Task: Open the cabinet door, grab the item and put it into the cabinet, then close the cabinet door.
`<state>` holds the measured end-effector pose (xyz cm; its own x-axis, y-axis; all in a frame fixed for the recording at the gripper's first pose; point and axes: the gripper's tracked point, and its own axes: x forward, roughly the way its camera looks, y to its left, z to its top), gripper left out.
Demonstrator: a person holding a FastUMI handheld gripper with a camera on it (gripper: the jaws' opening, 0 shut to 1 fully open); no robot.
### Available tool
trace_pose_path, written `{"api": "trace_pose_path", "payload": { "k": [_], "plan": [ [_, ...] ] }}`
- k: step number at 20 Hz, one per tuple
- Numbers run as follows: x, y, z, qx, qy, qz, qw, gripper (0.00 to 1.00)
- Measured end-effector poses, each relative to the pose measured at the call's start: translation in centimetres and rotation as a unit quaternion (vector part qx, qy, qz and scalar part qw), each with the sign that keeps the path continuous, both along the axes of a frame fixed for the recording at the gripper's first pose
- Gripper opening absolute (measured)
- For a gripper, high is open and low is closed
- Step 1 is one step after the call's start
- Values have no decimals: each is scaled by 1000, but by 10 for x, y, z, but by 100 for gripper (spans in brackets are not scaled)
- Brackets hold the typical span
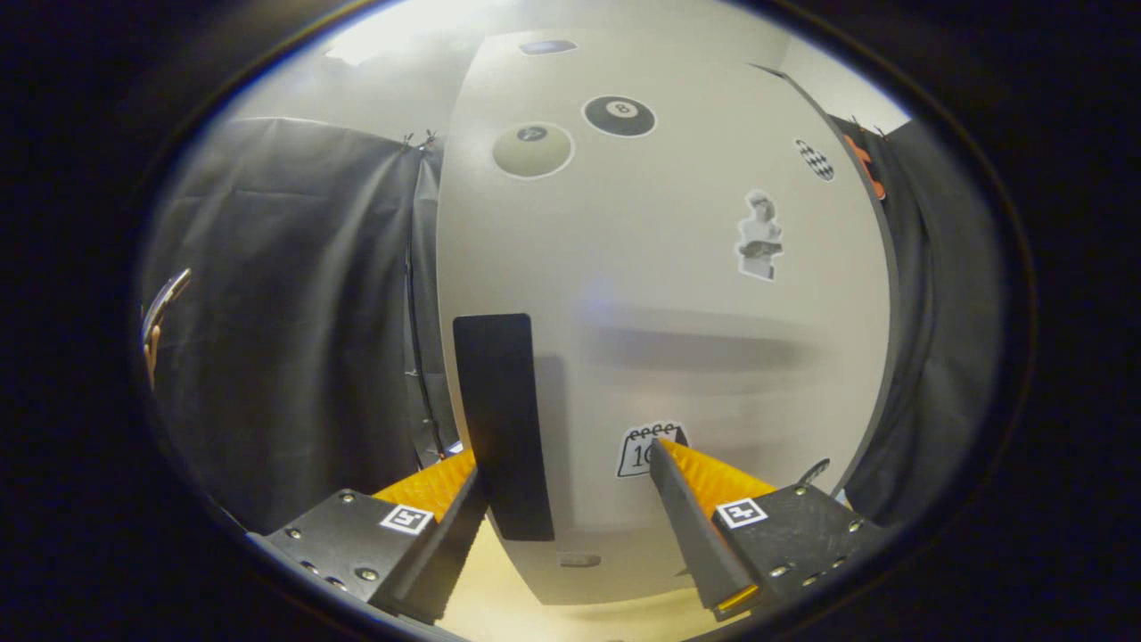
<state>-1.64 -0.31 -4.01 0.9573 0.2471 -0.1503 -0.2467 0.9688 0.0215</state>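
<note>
Right ahead, the cabinet door (660, 294) is standing shut, its pale face reaching from its left edge beside the black cloth wall (294, 330) across to its right edge, where more dark cloth is hanging. A black handle (504, 423) is running upright along the door near the left edge. Stickers are dotting the face: an eight-ball (619, 116), a pale ball (532, 150), a checkered oval (815, 160), a bust figure (759, 234) and a calendar (644, 448) low down.

The gripper (570, 464) is pointing straight at the door with its jaws standing wide apart and gripping nothing; the left finger is sitting just left of the handle's lower part (whether it is touching, I cannot tell), while the right finger is overlapping the calendar sticker. The handle is lying inside the gap, hard against the left side, with open room to its right.

Below the door a light table (499, 597) is showing between the fingers. Whatever the cabinet is holding is hidden behind the closed door.
</note>
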Motion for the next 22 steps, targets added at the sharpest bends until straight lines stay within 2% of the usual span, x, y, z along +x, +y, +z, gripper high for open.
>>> {"api": "trace_pose_path", "payload": {
  "k": [13,22],
  "plan": [
    [30,6,-4,-7,-4,-32,999,99],
    [41,11,-5,-6,-4,-27,1000,100]
  ]
}}
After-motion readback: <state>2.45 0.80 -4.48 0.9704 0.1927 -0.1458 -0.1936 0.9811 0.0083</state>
